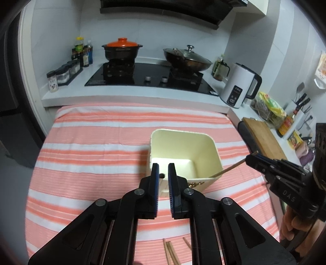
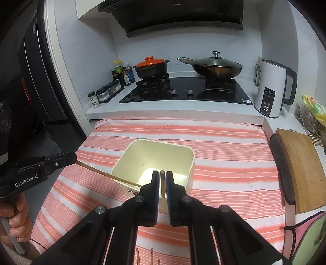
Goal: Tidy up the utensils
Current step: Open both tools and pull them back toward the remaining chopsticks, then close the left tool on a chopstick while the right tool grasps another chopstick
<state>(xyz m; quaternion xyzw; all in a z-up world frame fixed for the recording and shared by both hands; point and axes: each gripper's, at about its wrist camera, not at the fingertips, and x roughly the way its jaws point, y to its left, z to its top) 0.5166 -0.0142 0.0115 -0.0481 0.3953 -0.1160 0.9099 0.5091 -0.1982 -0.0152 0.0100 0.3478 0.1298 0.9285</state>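
Each gripper, left [image 1: 163,170] and right [image 2: 162,177], slightly parted, lowers one chopstick [image 2: 162,183] into the bin [image 1: 183,146]; neither clearly pinched. More chopsticks [image 1: 170,251] wait at 6 o'clock.

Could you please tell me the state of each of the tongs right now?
Left tongs: open, one chopstick loose between.
Right tongs: slightly open, second chopstick between.

Home kitchen. Evidence: black gas hob [image 2: 183,91] carrying an orange-lidded clay pot [image 2: 151,68] and a lidded wok [image 2: 218,68], range hood [image 2: 183,18] overhead, electric kettle [image 2: 271,89], spice jars [image 2: 106,92].
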